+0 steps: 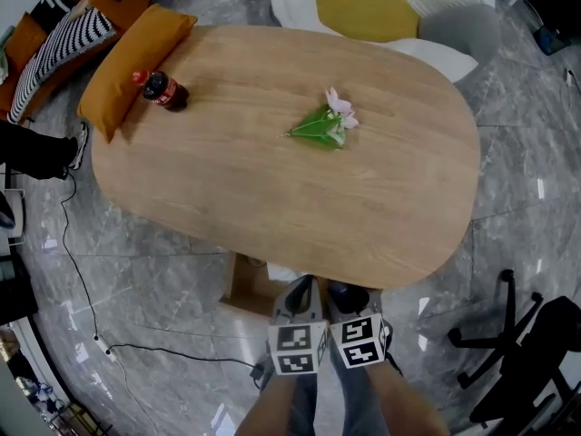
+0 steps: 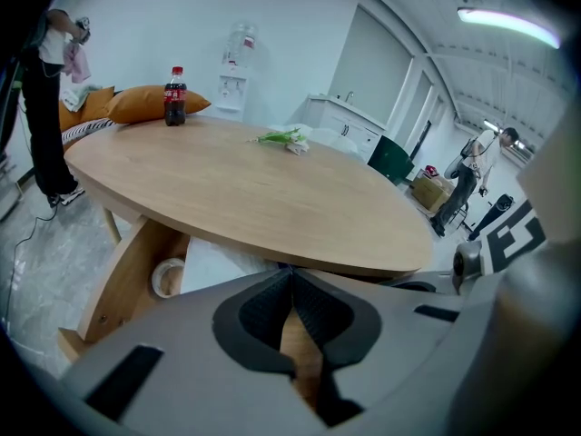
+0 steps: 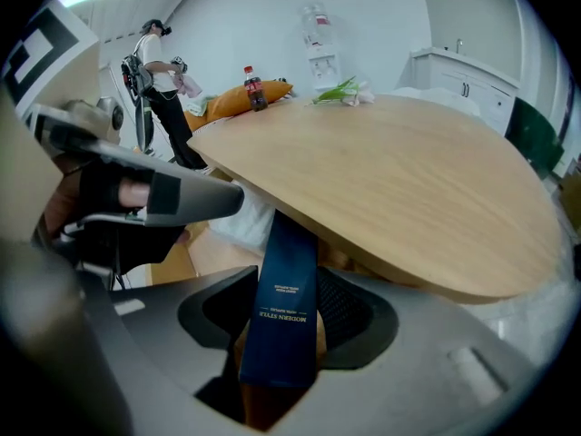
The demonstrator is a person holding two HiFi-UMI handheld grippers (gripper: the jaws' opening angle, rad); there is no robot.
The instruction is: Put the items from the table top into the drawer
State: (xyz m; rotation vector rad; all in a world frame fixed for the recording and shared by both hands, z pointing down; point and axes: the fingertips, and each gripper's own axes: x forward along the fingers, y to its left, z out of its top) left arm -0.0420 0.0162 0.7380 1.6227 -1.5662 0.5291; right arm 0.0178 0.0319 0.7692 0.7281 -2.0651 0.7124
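A cola bottle [image 1: 163, 90] lies near the left end of the oval wooden table [image 1: 272, 189], and a bunch of flowers [image 1: 325, 123] lies near its middle. Both show far off in the left gripper view, the bottle [image 2: 174, 96] and the flowers [image 2: 283, 138]. My two grippers sit side by side at the table's near edge, pointing down under it. The left gripper [image 1: 301, 291] [image 2: 290, 275] is shut with nothing in it. The right gripper [image 1: 349, 298] [image 3: 283, 284] is shut on a flat dark blue box [image 3: 292, 262] with small gold print, whose far end reaches under the tabletop.
An orange cushion [image 1: 136, 62] overlaps the table's left end. A white and yellow floor cushion [image 1: 381, 12] lies beyond the far edge. A wooden panel [image 1: 250, 289] stands under the near edge. A black chair base [image 1: 508, 334] is at the right. A person [image 3: 159, 80] stands in the background.
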